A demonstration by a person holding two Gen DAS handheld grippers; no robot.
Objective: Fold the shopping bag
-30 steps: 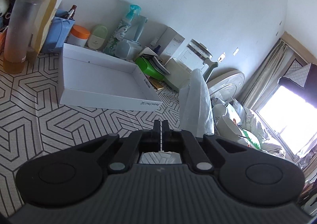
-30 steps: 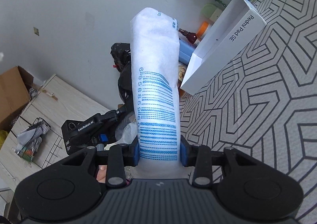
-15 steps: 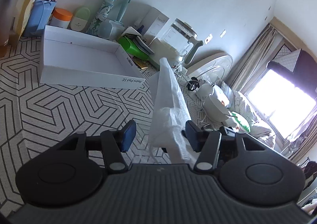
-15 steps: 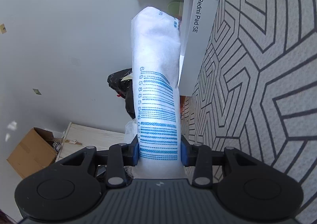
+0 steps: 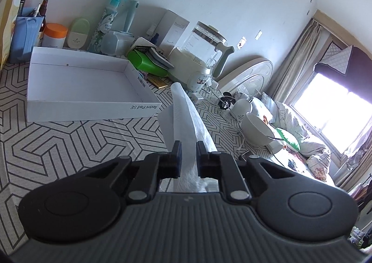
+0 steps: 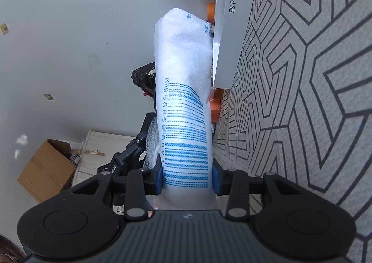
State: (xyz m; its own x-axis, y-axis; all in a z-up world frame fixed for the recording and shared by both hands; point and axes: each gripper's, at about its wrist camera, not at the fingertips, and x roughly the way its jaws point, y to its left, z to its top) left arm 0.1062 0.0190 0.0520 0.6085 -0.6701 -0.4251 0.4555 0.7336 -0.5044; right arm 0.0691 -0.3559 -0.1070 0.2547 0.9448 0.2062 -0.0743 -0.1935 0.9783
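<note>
Geometric grey-lined cloth covers the counter (image 5: 58, 146), with a white box lid (image 5: 88, 91) toward ten o'clock and bottles ranged along the wall behind it. At the left tool (image 5: 187, 157) the jaws are closing, the folded white shopping bag (image 5: 188, 118) between them and running out toward twelve o'clock. At the right tool (image 6: 187, 178) the jaws are pinched on the same bag's barcode end (image 6: 186, 146), which rises toward twelve o'clock beside the lid.
</note>
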